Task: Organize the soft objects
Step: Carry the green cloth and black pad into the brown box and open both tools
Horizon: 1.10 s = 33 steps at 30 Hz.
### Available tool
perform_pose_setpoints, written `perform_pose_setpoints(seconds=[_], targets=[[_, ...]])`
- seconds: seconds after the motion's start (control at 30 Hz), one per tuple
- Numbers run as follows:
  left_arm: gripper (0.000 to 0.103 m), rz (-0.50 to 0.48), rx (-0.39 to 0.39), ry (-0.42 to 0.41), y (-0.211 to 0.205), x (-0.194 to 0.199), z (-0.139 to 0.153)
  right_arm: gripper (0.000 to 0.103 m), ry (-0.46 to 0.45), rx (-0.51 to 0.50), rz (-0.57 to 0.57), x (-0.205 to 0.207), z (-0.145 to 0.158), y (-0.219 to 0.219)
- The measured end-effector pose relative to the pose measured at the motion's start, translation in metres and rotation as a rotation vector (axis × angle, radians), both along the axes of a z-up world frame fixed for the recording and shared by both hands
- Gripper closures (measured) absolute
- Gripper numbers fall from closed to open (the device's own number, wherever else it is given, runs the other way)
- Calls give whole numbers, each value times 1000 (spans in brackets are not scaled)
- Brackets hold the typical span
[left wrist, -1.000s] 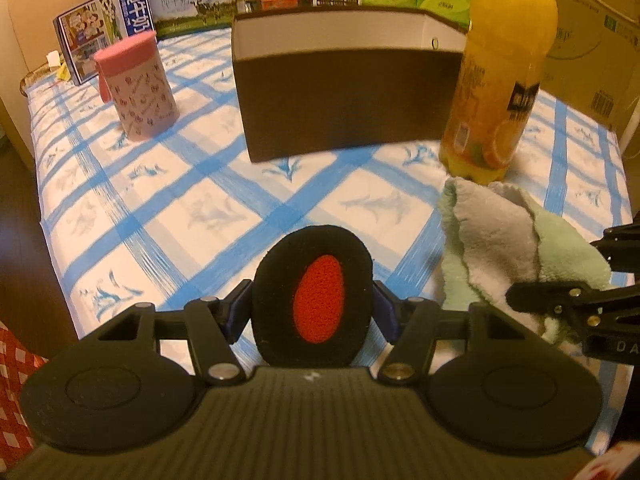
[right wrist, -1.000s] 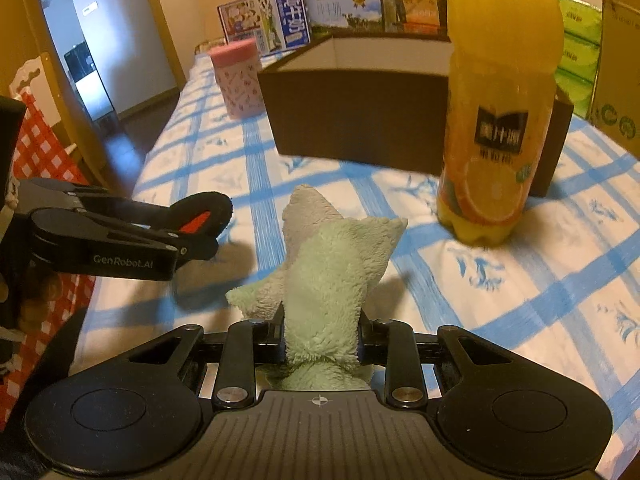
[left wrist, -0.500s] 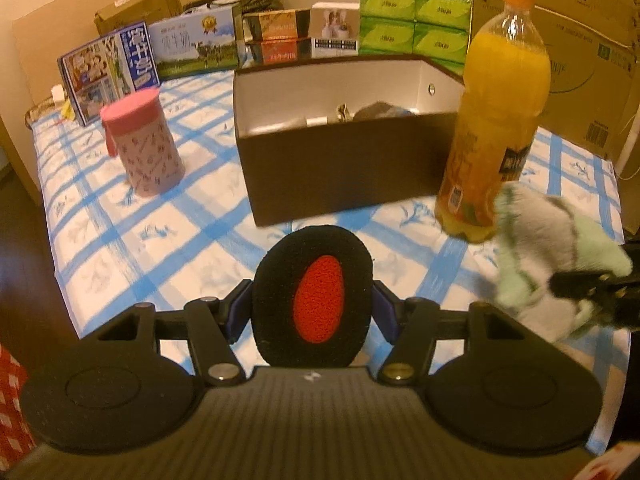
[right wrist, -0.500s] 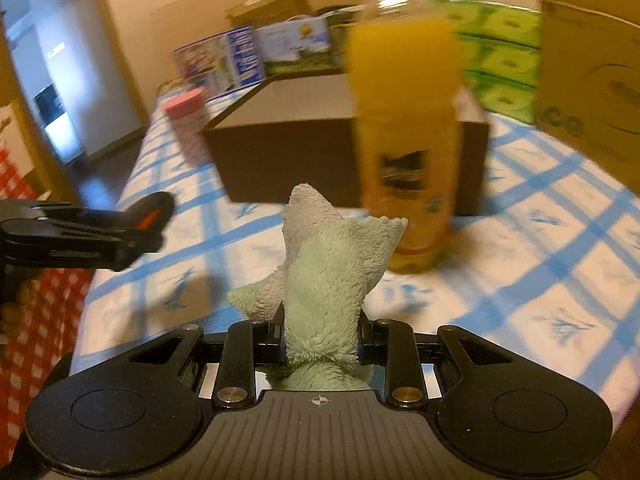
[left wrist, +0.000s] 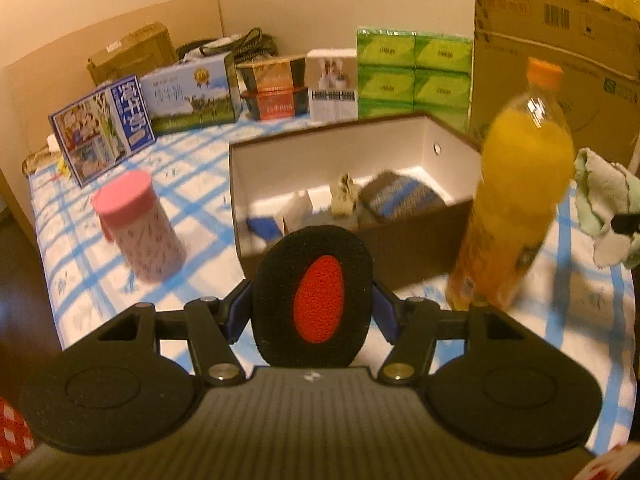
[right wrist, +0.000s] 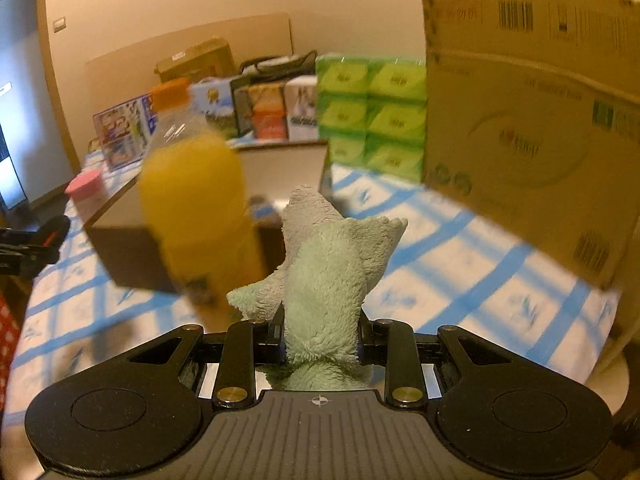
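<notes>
Progress: your left gripper point(left wrist: 312, 300) clamps a black-and-red pad point(left wrist: 318, 300) | your right gripper point(right wrist: 320, 336) pinches the green cloth point(right wrist: 324, 280) | both unplaced; brown box point(left wrist: 400, 248) already holds a few items

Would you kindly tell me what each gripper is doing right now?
Left gripper: closed on a black oval foam pad with a red centre.
Right gripper: closed on a fluffy pale green cloth.
</notes>
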<state>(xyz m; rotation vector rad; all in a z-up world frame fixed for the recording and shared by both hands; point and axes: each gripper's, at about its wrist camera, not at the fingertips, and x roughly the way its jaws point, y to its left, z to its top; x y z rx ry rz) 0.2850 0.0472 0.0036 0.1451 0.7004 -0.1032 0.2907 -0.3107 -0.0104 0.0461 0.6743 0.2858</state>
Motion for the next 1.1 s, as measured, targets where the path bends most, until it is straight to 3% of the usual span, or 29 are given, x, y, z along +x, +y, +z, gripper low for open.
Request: perform_pose_setpoints(seconds=[0.27, 0.43, 0.73, 1.1], targets=[[43, -19, 8, -51, -2, 59, 28, 74, -78, 1, 55, 75, 24, -13], [43, -45, -6, -22, -8, 103, 33, 74, -80, 29, 141, 129, 31, -4], [43, -80, -11, 37, -30, 175, 22, 74, -10, 140, 259, 217, 6, 14], [43, -100, -45, 96, -47, 249, -7, 74, 15, 69, 389, 274, -25, 38]])
